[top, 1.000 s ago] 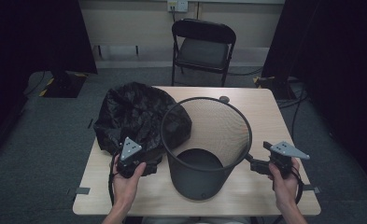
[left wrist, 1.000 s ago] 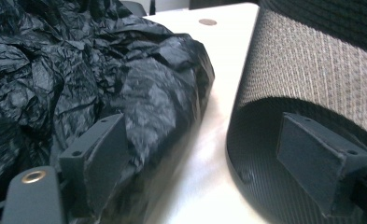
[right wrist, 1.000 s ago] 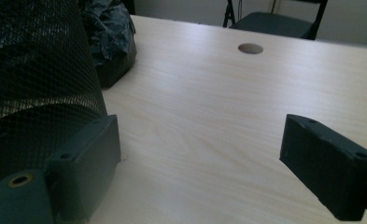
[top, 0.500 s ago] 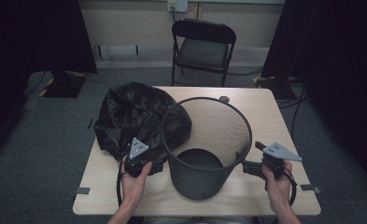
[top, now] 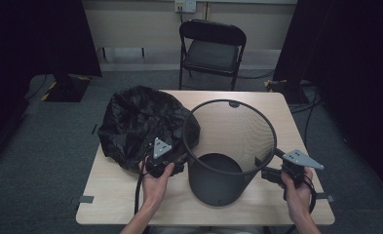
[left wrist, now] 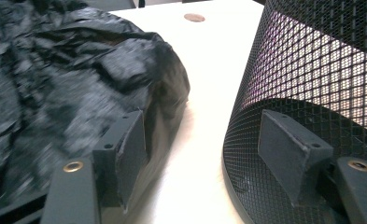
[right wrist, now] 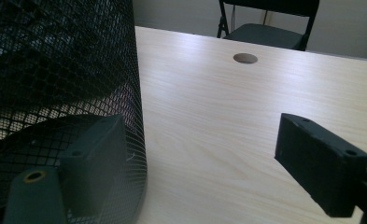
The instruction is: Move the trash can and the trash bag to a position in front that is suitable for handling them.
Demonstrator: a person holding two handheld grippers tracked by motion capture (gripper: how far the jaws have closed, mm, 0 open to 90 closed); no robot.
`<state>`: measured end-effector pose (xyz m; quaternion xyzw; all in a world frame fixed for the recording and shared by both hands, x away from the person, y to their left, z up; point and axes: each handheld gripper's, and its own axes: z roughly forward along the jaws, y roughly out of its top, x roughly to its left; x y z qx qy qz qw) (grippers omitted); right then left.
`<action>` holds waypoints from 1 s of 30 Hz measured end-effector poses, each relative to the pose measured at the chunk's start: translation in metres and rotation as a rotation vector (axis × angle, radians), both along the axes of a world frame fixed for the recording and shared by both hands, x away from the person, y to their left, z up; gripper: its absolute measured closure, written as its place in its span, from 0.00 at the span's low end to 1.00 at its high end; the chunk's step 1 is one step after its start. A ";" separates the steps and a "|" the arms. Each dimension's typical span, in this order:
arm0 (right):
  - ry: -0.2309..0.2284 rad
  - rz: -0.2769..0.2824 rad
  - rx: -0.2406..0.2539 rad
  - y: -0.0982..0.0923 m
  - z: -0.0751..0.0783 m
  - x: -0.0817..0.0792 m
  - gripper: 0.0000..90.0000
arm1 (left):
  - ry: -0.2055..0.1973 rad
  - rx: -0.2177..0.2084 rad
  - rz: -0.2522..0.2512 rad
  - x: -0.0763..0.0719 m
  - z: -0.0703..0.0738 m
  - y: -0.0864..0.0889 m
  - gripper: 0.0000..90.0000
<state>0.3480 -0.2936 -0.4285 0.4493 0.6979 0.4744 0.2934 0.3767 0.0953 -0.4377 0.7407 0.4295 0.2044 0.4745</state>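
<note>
Black crumpled bag (top: pixel 140 124) lies on the surface left of the mesh bin (top: pixel 228 146), nearest the left gripper (top: pixel 172 167), whose half-open fingers have just been closing, empty, while the right gripper (top: pixel 264 170) stays wide by the bin's other side.

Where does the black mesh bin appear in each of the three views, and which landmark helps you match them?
High view: the mesh bin stands mid-table, between the two grippers, right of the black bag.
Left gripper view: it fills the right side, the bag left of it.
Right gripper view: it fills the left side.
Shared landmark: the round hole in the tabletop.
</note>
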 end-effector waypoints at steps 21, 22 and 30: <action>0.003 -0.055 -0.008 -0.043 0.001 0.003 0.14 | -0.026 0.044 -0.074 0.020 0.013 -0.030 0.23; 0.004 -0.051 -0.013 -0.043 0.002 0.003 0.14 | -0.021 0.042 -0.082 0.019 0.014 -0.027 0.24; 0.074 -0.025 -0.046 -0.043 -0.018 0.003 0.14 | -0.036 0.094 -0.134 0.009 0.017 0.005 0.21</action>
